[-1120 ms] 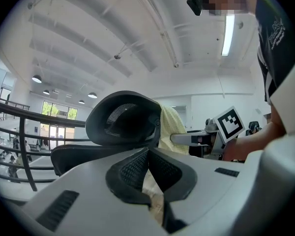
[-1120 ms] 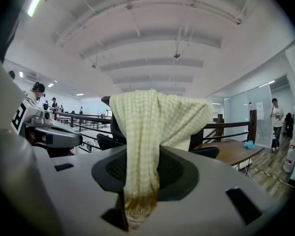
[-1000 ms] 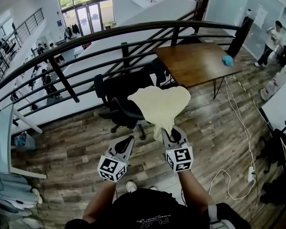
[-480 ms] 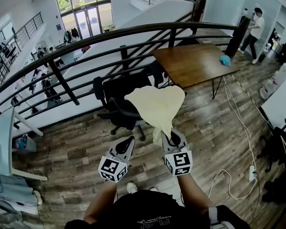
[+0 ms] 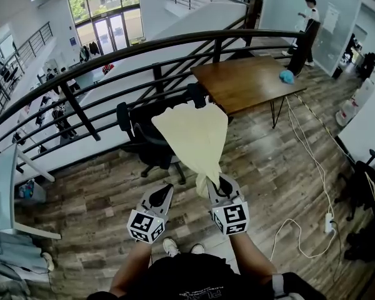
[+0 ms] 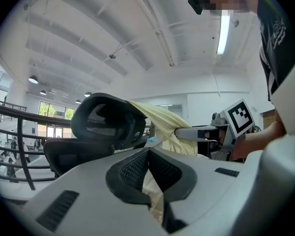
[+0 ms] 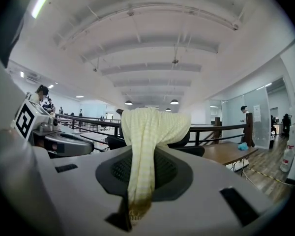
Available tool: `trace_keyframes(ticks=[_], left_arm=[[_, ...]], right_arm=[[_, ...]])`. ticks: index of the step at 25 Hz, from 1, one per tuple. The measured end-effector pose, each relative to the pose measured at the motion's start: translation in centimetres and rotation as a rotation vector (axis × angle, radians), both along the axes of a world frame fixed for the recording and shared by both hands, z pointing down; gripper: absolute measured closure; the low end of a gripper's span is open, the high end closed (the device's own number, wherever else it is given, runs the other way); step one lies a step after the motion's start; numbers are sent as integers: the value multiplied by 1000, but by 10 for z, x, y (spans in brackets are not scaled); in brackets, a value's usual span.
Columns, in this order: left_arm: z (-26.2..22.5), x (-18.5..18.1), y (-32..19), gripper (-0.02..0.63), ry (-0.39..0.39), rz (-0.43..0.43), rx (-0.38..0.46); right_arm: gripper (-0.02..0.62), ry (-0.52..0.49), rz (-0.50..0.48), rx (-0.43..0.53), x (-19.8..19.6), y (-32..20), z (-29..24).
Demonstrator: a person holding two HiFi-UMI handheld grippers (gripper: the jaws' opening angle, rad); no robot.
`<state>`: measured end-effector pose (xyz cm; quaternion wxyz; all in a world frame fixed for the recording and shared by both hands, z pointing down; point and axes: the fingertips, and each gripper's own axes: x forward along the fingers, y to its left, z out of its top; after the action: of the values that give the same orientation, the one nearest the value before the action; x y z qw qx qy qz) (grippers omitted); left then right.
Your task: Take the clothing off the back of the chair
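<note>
A pale yellow garment (image 5: 190, 133) lies over the back of a black office chair (image 5: 144, 147) and stretches in a taut triangle down to my right gripper (image 5: 220, 183). That gripper is shut on the garment's lower end, and its jaws have just been closing on the cloth (image 7: 146, 132). The end of the cloth hangs out below the pads. My left gripper (image 5: 164, 191) hovers beside it to the left, shut and holding nothing, apart from the cloth. In the left gripper view the chair's headrest (image 6: 105, 119) still carries the garment (image 6: 160, 122).
A dark metal railing (image 5: 112, 49) runs behind the chair, with a drop beyond it. A wooden table (image 5: 250, 83) with a blue thing (image 5: 287, 77) stands at the back right. A white cable (image 5: 300, 167) and power strip lie on the floor. A white desk (image 5: 3, 180) is at left.
Both grippers have drawn back toward me from the chair. The garment has gone from a loose, wide drape to a longer, tighter stretch, still over the chair back.
</note>
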<state>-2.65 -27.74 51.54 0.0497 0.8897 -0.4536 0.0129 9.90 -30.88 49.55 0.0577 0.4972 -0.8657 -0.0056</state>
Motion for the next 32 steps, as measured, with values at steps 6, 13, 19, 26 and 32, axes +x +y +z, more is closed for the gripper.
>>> trace_keyframes(ticks=[6,13,19,26,32], left_arm=[[-4,7,23,594,-67,-11,38],[3,10,51,594,-60,15,14],[-5,15,62,594,-95,71,51],[2,-10,84,594,-76,89,30],[1,-33,106,594,-56,89,33]], right_arm=[[532,12,0,29,17,28,-10],[532,13,27,4,25,60,3],[532,3,80,13,20,75,-4],[532,33,119,-5,8,98,1],[532,59,150,-25,6,121,7]])
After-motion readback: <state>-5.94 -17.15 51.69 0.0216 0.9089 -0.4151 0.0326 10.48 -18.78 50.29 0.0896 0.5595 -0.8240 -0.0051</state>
